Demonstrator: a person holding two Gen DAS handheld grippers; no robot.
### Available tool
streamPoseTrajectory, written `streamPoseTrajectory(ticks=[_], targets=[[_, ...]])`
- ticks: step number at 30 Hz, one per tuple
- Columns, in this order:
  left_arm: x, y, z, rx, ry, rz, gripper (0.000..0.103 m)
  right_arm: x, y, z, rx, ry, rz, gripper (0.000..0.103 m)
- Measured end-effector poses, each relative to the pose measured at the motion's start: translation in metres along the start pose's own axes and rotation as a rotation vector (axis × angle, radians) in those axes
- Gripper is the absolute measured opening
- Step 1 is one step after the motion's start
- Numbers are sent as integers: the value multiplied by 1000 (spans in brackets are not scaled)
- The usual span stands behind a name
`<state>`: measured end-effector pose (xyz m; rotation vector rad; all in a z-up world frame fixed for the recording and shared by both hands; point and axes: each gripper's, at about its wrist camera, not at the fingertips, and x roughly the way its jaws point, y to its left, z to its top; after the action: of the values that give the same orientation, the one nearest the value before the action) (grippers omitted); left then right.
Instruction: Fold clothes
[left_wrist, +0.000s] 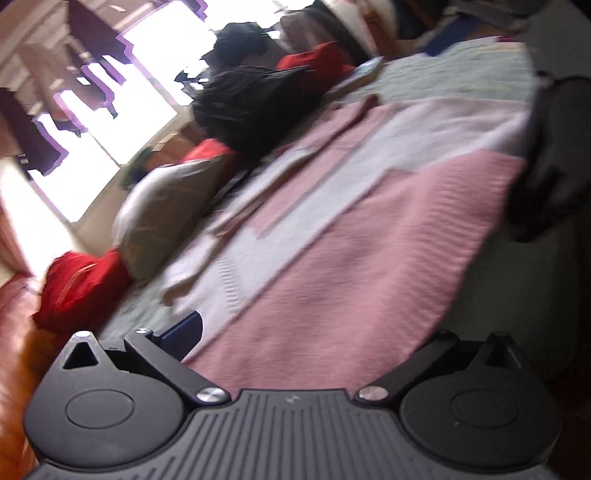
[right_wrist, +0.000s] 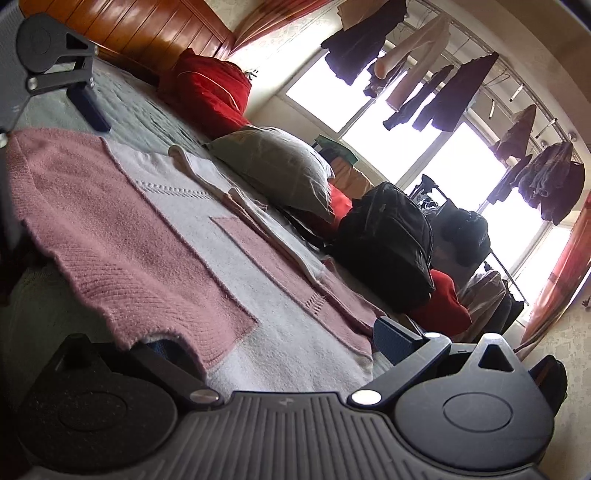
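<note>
A pink and white knitted sweater (left_wrist: 332, 229) (right_wrist: 122, 221) lies spread flat on a grey-green quilted bed (left_wrist: 461, 74) (right_wrist: 147, 114). My left gripper (left_wrist: 314, 332) is open at the sweater's pink hem; one blue finger (left_wrist: 183, 330) shows on the quilt beside the hem, the other is hidden. It also shows in the right wrist view, where the left gripper (right_wrist: 86, 105) rests at the far corner of the sweater. My right gripper (right_wrist: 277, 343) is open at the near hem, one finger (right_wrist: 162, 349) under the pink edge and the other finger (right_wrist: 393, 334) beside the cloth.
Along the far side of the bed lie red cushions (right_wrist: 210, 88), a grey pillow (right_wrist: 280, 166) and a black backpack (right_wrist: 388, 247). A wooden headboard (right_wrist: 147, 26) stands behind. Clothes hang on a rail (right_wrist: 454, 92) before bright windows. A dark blurred shape (left_wrist: 554, 155) sits at the bed's right edge.
</note>
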<state>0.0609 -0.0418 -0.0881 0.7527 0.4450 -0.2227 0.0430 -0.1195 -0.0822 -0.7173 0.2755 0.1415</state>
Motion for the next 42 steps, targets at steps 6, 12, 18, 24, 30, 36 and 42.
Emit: streamPoseTrajectory(ticks=[6,12,18,24,30,36,42], targets=[[-2,10,-5,0,6,36,102,7,8,-6,8,43,40,103],[-2,15,-13,4,26,41,102,10,21,-16,-44,79,21,103],[-1,17,-22,16,54,61,102,9,6,-34,-66,131,-102,103],[4,7,-7,27,22,44,102,18,13,-27,-75,121,-110,103],[7,13,-13,87,51,129,103,20,9,-30,-114,137,-130,103],[6,15,-11,131,40,168,103,21,3,-30,-164,127,-146,103],[8,20,3,146,5,208,103,27,-9,-18,-199,85,-187,103]])
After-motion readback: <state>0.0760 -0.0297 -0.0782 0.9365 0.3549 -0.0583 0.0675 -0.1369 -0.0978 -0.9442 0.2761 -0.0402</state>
